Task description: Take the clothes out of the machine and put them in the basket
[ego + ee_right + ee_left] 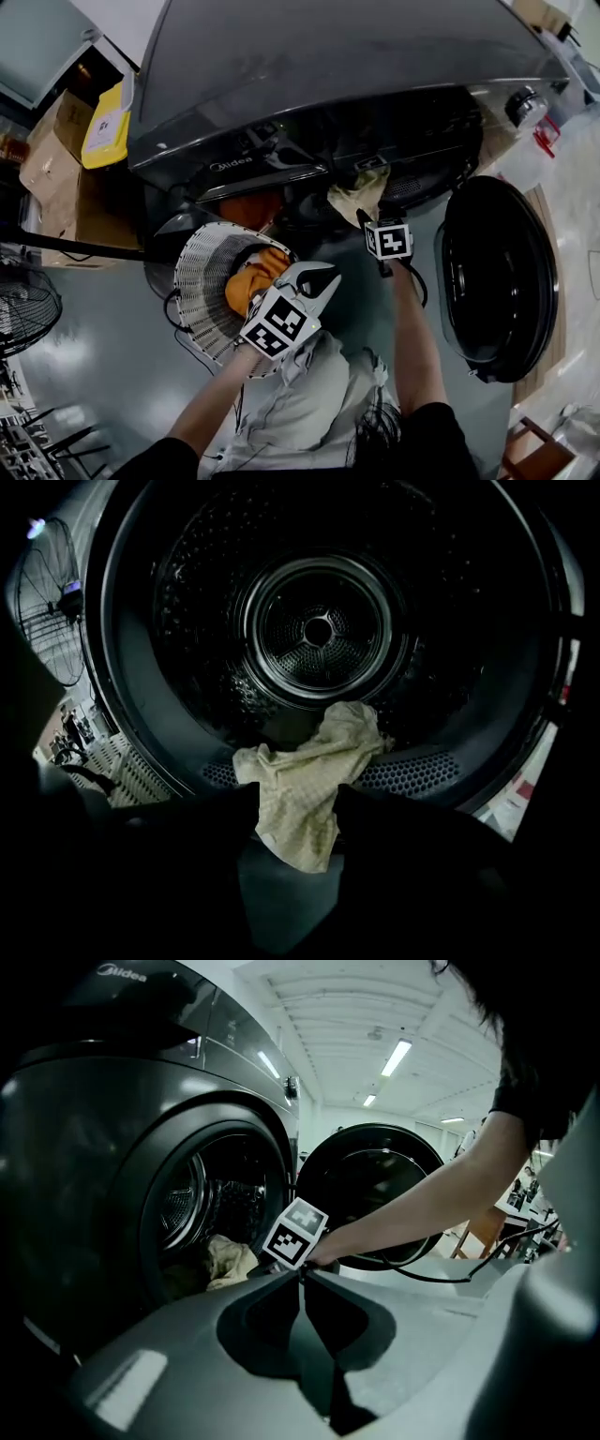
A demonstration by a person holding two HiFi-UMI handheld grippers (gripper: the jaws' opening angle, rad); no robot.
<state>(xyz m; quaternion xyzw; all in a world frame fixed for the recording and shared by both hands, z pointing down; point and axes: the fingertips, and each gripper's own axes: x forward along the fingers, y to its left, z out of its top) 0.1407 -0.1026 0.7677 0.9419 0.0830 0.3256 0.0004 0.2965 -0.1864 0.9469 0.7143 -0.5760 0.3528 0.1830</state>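
Right hand-held gripper point(364, 217) meets pale cloth point(361, 192) at the washing machine point(328, 84) mouth; orange clothes point(251, 277) fill the left basket point(199, 281).

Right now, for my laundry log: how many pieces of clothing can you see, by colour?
Pale yellow cloth: 1
Orange garment, in the basket: 1
Total: 2
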